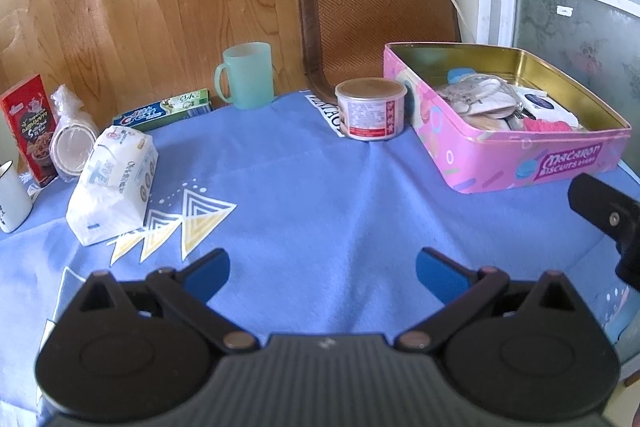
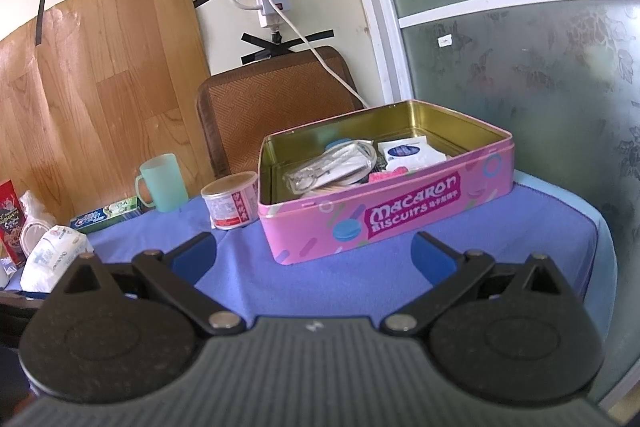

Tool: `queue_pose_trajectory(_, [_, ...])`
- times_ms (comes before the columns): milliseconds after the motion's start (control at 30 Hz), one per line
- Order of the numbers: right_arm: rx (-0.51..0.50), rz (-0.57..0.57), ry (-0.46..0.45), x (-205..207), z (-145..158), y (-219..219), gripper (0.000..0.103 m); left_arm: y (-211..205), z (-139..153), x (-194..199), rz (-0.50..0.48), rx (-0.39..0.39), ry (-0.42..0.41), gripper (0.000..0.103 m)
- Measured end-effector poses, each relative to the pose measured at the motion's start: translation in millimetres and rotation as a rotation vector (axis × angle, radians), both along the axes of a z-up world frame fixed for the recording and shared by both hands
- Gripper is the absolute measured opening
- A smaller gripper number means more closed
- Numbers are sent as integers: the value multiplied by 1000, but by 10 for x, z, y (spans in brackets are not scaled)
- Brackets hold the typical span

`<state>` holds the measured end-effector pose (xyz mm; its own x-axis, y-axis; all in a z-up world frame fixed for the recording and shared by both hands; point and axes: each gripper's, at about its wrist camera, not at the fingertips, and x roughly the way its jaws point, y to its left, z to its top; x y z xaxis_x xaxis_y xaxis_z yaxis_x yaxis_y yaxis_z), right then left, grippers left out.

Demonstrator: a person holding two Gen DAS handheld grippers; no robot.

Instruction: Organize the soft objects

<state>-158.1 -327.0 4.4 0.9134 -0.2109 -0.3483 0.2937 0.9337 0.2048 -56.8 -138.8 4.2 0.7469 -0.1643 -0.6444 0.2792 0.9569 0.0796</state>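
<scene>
A pink Macaron biscuit tin point(image 1: 532, 163) stands open at the right of the blue tablecloth, also in the right wrist view point(image 2: 400, 215). It holds a clear pouch point(image 2: 332, 163), a white sachet point(image 2: 412, 151) and a pink cloth point(image 1: 546, 126). A white soft tissue pack point(image 1: 114, 183) lies at the left, also in the right wrist view point(image 2: 50, 259). My left gripper point(image 1: 322, 269) is open and empty above the cloth. My right gripper point(image 2: 314, 253) is open and empty just in front of the tin.
A small can point(image 1: 370, 109) stands left of the tin. A green mug point(image 1: 248, 75), a toothpaste box point(image 1: 164, 113), a red snack box point(image 1: 30, 129), wrapped cups point(image 1: 72, 139) and a white mug point(image 1: 10, 199) line the back and left. A brown chair back point(image 1: 376, 23) stands behind the table.
</scene>
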Motion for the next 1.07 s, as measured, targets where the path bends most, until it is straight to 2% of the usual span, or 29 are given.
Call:
queue_pose_trajectory(867, [5, 2, 8, 19, -32, -1, 103, -6, -5, 27, -2, 1, 7, 103])
queue_pose_trajectory(1067, [5, 5, 8, 23, -33, -14, 103, 8, 31, -2, -37, -26, -15, 103])
